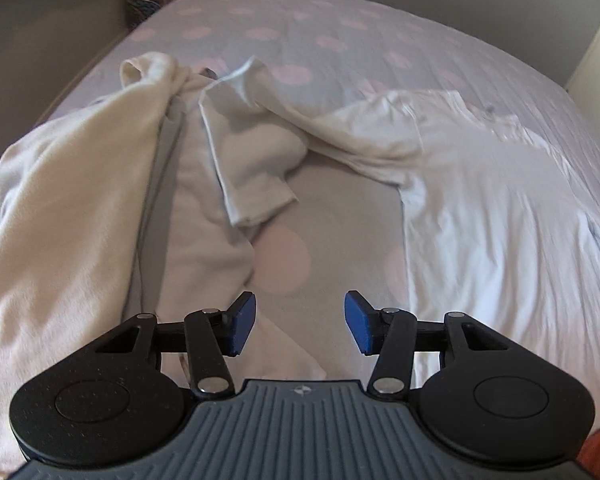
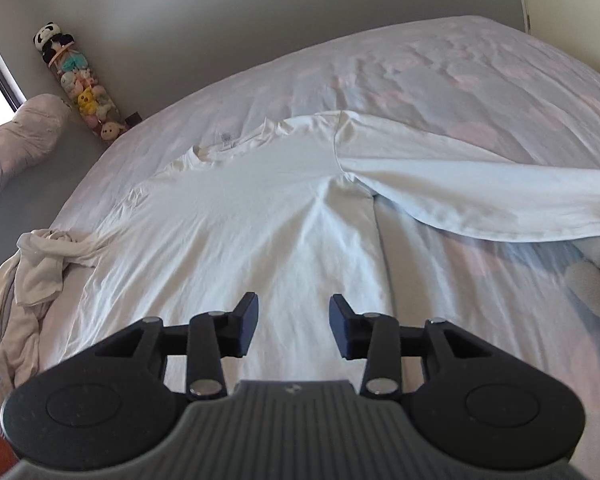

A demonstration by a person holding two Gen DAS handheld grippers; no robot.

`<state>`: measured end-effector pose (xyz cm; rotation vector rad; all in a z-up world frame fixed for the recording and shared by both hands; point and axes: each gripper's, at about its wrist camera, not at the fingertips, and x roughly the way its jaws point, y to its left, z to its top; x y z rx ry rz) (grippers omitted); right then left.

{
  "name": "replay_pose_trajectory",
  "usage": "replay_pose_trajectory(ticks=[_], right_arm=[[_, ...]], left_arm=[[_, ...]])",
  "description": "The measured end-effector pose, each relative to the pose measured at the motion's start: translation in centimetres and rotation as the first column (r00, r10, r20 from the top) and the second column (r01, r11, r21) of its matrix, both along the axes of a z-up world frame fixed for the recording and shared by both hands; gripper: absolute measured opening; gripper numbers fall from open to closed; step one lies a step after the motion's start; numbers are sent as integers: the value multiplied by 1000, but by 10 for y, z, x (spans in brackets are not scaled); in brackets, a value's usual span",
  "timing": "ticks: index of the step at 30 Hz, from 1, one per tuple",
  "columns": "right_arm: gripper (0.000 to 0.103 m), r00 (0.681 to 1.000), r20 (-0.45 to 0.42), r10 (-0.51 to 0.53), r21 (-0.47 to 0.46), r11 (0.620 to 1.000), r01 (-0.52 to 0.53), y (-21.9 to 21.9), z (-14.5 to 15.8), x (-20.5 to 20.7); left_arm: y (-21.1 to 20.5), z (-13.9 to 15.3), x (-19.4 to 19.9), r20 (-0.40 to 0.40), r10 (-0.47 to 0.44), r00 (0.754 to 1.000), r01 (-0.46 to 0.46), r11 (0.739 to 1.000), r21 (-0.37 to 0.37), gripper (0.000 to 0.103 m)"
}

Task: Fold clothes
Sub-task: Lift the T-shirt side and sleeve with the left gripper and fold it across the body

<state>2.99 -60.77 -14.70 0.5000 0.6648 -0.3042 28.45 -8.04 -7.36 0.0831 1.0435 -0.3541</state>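
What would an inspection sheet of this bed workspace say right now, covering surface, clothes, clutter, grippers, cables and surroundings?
Surface: grey bedsheet with pink dots, wrinkled.
Job's things: white long-sleeved shirt spread flat, one sleeve stretched sideways; cream garments lie bunched beside it.
Clutter: nothing seen.
Grippers: left gripper open, empty, above sheet; right gripper open, empty, above the shirt's lower body.
Cables: nothing seen.
Surroundings: stack of plush toys against grey wall; lilac pillow.

Pink-dotted grey bedsheet (image 2: 440, 80) covering the bed, tube of plush toys (image 2: 82, 88) leaning in the corner, possibly a pillow (image 2: 24, 140) lying beside it.
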Motion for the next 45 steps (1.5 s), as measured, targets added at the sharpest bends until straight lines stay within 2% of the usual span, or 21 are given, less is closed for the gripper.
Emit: replay_pose_trajectory(ticks=[5, 8, 9, 11, 12, 13, 14, 16, 19, 23, 28, 32, 37, 42, 45], right_arm=[[44, 1000, 28, 2, -163, 987, 3, 32, -22, 39], [45, 996, 79, 29, -243, 970, -9, 39, -28, 54], [46, 994, 99, 46, -274, 962, -17, 42, -29, 56], [49, 987, 138, 80, -335, 942, -30, 47, -32, 61], [52, 984, 151, 96, -366, 930, -34, 49, -35, 63], [52, 981, 160, 106, -384, 922, -37, 50, -37, 63], [52, 980, 162, 114, -391, 920, -42, 49, -41, 64], [52, 982, 151, 111, -386, 921, -45, 46, -47, 65], [52, 983, 156, 95, -367, 930, -32, 40, -51, 66], [52, 982, 168, 85, -337, 941, -24, 37, -52, 66], [52, 979, 184, 86, -332, 943, -20, 37, -50, 62], [52, 977, 197, 83, -326, 945, -14, 35, -49, 61], [52, 988, 139, 64, -348, 937, -12, 28, -53, 66], [52, 987, 155, 35, -299, 954, 13, 16, -54, 60], [52, 985, 171, 30, -283, 959, 19, 12, -53, 58]], left_arm=[[1, -14, 39, 72, 114, 991, -113, 993, -19, 47], [-3, -26, 59, 94, 150, 984, -151, 989, 0, 47], [-3, -29, 64, 90, 159, 983, -160, 987, 3, 43], [-4, -35, 74, 66, 171, 983, -171, 985, 1, 24], [-5, -36, 77, 52, 167, 985, -167, 986, 2, 10], [-7, -36, 79, 48, 159, 986, -159, 987, 11, 4], [-8, -31, 80, 51, 151, 987, -151, 988, 7, 3], [-8, -16, 80, 59, 137, 989, -136, 991, -12, 2], [-5, 21, 81, 109, 133, 985, -126, 990, -68, 1], [-6, 74, 86, 197, 130, 972, -125, 991, -41, 1], [-15, 134, 93, 251, 119, 961, -109, 993, -54, 1], [-50, 172, 95, 224, 44, 974, -25, 996, -84, 1], [-115, 215, 91, 146, -60, 987, 77, 991, -112, 1], [-183, 253, 80, 85, -135, 987, 149, 971, -185, 1], [-229, 262, 68, 73, -192, 979, 204, 951, -232, 1]])
